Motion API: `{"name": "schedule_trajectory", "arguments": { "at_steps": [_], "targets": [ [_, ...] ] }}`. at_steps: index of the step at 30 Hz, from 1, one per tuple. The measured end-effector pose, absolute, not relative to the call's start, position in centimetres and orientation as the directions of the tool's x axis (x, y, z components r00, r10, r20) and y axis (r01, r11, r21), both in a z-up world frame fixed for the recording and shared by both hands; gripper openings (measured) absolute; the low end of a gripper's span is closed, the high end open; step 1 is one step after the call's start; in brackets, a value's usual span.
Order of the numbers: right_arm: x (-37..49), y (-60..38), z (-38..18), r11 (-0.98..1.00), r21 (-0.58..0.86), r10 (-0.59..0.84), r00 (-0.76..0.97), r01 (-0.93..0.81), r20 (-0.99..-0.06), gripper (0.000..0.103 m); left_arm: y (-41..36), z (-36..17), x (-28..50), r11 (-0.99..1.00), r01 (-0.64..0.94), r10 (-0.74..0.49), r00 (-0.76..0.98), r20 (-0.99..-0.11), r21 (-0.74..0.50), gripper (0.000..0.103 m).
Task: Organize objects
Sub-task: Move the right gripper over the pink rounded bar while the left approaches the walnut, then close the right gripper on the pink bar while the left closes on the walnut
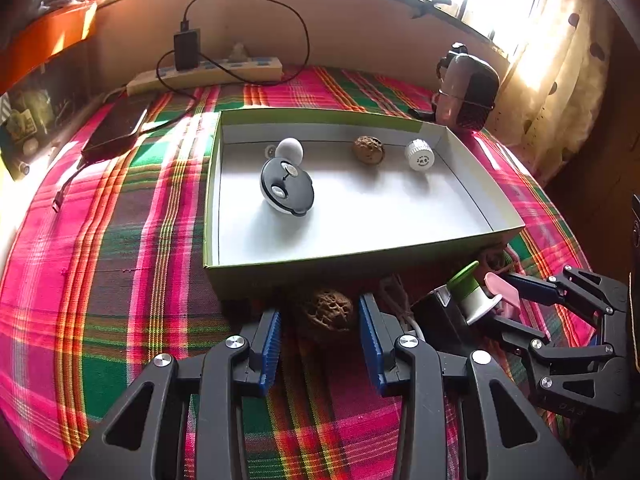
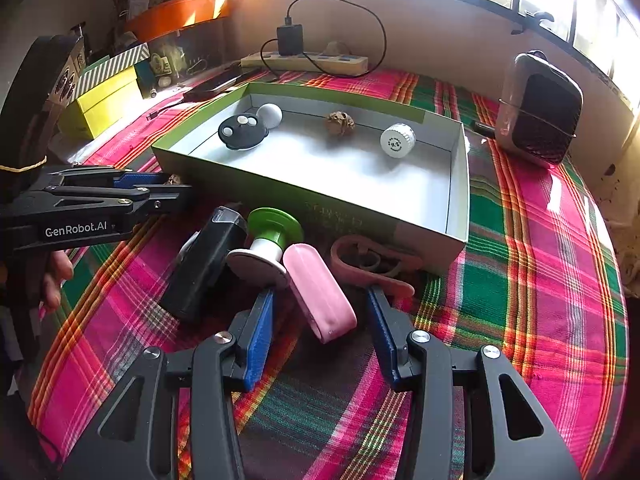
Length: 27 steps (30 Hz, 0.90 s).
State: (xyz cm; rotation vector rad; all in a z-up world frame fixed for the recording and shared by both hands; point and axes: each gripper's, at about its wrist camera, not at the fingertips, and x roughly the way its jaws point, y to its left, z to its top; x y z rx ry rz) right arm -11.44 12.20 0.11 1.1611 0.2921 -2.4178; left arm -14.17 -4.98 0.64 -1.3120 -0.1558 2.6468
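Left wrist view: the left gripper [image 1: 319, 334] is standing open around a walnut [image 1: 328, 311] lying on the cloth before the box [image 1: 360, 258]; hard, light, ridged, so probably best pinched across its middle. Right wrist view: the right gripper [image 2: 320, 330] is straddling the pink case [image 2: 320, 294], pads not touching; smooth, rigid-looking, likely slippery, so I would be taking its long flat sides.

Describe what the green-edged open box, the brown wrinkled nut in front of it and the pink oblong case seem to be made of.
The green-edged open box: likely cardboard, matte white inside, with thin folded walls. The brown wrinkled nut, between the open left gripper pads: hard woody shell, dull and deeply furrowed, probably a walnut. The pink oblong case, between the open right gripper pads: looks like smooth plastic or silicone, with a soft sheen and rounded edges.
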Motion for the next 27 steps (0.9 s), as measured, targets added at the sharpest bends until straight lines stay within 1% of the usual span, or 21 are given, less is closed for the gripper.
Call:
{"name": "schedule_trajectory", "arguments": {
  "at_steps": [1,6,10,15,27],
  "targets": [
    [-11.48,12.25,0.12,-0.882,0.001,-0.296,-0.552,0.471,-0.78,0.038,-5.05,0.64,-14.2,-0.977,-0.115,0.213,-0.593,-0.777,-0.18,0.034],
    [-11.51,12.46,0.15,-0.886,0.005,-0.295,-0.555,0.464,-0.778,0.035,-5.09,0.64,-14.22,-0.977,-0.114,0.213,-0.593,-0.777,-0.181,0.034],
    [-11.34,12.39,0.17,-0.883,-0.002,-0.294,-0.556,0.469,-0.778,0.026,-5.26,0.65,-14.25,-0.975,-0.11,0.221,-0.594,-0.774,-0.195,0.032],
    [-11.24,12.64,0.19,-0.889,-0.001,-0.288,-0.559,0.459,-0.777,0.019,-5.28,0.66,-14.21,-0.976,-0.107,0.215,-0.595,-0.774,-0.189,0.03],
    [-10.84,12.96,0.19,-0.897,0.016,-0.289,-0.559,0.442,-0.777,0.019,-5.27,0.73,-13.81,-0.979,-0.104,0.2,-0.599,-0.775,-0.173,0.03]
  ]
}}
